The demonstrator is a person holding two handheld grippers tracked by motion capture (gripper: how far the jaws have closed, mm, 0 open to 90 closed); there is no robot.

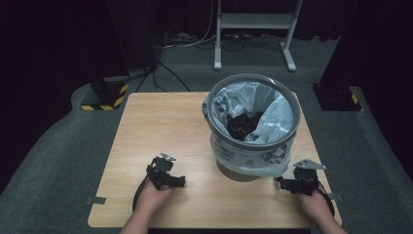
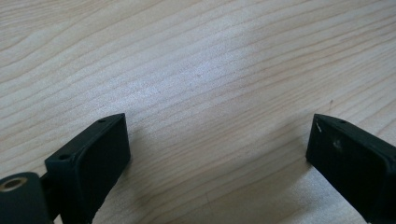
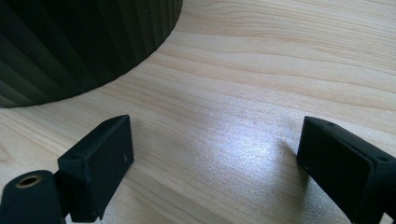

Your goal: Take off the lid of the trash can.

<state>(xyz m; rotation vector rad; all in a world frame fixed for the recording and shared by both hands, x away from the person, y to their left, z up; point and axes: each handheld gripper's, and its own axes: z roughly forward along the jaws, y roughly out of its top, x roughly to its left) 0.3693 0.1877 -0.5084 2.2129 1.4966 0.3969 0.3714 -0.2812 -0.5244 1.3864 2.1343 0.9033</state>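
Observation:
A grey bin point(image 1: 251, 126) lined with a pale plastic bag point(image 1: 272, 119) stands on the right half of the wooden table point(image 1: 160, 126); something dark lies at the bottom of the bag. My left gripper point(image 1: 181, 182) rests on the table near the front, left of the bin, its jaws wide apart over bare wood point(image 2: 215, 140). My right gripper point(image 1: 278, 181) sits at the front right, just beside the bin's base, open with nothing between its jaws point(image 3: 215, 154). The bin's dark ribbed wall point(image 3: 79, 42) shows at the upper left of the right gripper view.
Beyond the table lies grey carpet with a white metal stand point(image 1: 253, 29) and cables at the back. Black-and-yellow striped bases point(image 1: 104, 95) sit at the far left and far right. The table's front edge runs close to both hands.

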